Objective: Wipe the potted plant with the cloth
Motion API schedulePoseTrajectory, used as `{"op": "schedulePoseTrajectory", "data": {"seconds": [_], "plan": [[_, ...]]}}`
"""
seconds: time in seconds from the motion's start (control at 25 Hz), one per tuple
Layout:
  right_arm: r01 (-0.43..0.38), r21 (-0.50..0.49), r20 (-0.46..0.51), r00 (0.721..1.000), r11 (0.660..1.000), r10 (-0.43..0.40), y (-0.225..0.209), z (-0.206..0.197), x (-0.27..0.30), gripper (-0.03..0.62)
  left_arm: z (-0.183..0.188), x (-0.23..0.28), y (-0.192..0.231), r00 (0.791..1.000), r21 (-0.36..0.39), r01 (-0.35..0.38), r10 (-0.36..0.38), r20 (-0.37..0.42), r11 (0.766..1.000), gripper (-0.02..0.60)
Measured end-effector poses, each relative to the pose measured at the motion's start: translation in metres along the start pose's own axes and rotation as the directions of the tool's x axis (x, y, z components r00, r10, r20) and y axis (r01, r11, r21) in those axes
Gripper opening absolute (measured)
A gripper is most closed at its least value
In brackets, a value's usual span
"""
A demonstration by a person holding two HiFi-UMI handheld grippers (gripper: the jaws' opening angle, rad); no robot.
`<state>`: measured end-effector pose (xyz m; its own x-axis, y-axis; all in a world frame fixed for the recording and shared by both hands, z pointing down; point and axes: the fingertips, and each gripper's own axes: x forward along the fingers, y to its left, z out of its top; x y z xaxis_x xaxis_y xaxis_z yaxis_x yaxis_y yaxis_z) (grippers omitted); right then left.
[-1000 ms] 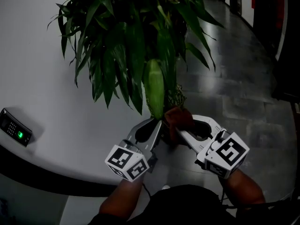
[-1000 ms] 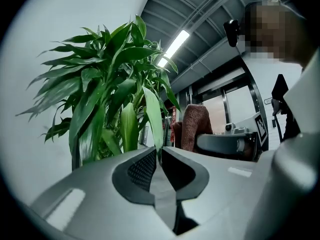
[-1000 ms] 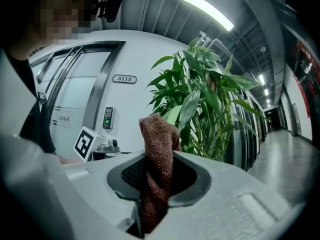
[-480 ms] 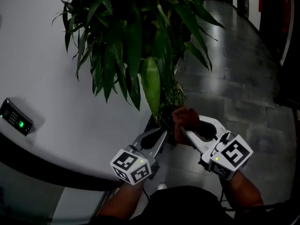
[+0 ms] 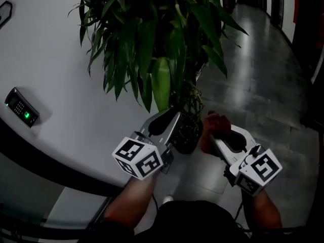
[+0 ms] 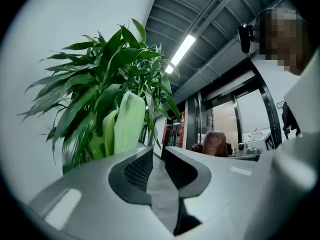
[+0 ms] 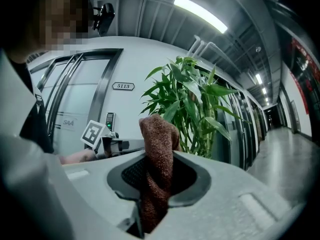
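**Right gripper** [image 5: 216, 135]: nearest, on the right. Its jaws are pinched on the cloth.

**Cloth** [image 5: 212, 124]: brown and bunched. It stands up between the pads, just right of the pot.

**Left gripper** [image 5: 174, 116]: on the left. Its jaws are opening, with a narrow gap and nothing between them. The tips are angled up toward the plant, just under a pale leaf [image 5: 161, 87]. Contact with the leaf cannot be told.

**Pot** [image 5: 186, 135]: dark. It sits on the grey tiled floor [image 5: 263, 85] at the foot of the white wall [image 5: 61, 75], between the two grippers' tips.

**Plant** [image 5: 152, 34]: tall, with long dark green leaves spreading above both grippers.

**Keypad** [image 5: 21, 108]: on the wall at far left, with a green light lit.
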<state>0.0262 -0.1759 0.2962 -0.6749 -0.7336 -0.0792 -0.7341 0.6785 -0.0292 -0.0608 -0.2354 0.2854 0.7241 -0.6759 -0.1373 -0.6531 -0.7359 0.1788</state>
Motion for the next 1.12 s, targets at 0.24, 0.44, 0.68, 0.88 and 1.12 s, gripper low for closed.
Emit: {"op": "schedulePoseTrajectory", "data": {"seconds": [0.24, 0.44, 0.68, 0.88, 1.12], "plan": [[-0.036, -0.001, 0.012, 0.999, 0.999, 0.036, -0.007, 0.004, -0.01, 0.071, 0.018, 0.014, 0.005, 0.998, 0.027, -0.054, 0.054, 0.021, 0.998, 0.086], [-0.052, 0.006, 0.028, 0.998, 0.999, 0.052, -0.012, 0.004, -0.012, 0.071, 0.02, 0.022, 0.006, 0.997, 0.028, -0.075, 0.074, 0.01, 0.997, 0.081], [-0.066, 0.024, 0.039, 0.997, 0.998, 0.065, -0.02, 0.006, -0.009, 0.071, 0.02, 0.027, 0.002, 0.997, 0.041, -0.078, 0.078, 0.006, 0.996, 0.015], [-0.072, 0.02, 0.067, 0.995, 0.997, 0.071, -0.023, 0.017, 0.005, 0.071, 0.0, 0.029, -0.005, 0.997, 0.024, -0.055, 0.056, -0.044, 0.998, 0.015], [-0.079, -0.062, 0.121, 0.989, 0.995, 0.086, -0.019, 0.058, 0.035, 0.071, -0.014, 0.028, -0.016, 0.998, 0.003, -0.005, 0.005, -0.064, 1.0, 0.015]]}}
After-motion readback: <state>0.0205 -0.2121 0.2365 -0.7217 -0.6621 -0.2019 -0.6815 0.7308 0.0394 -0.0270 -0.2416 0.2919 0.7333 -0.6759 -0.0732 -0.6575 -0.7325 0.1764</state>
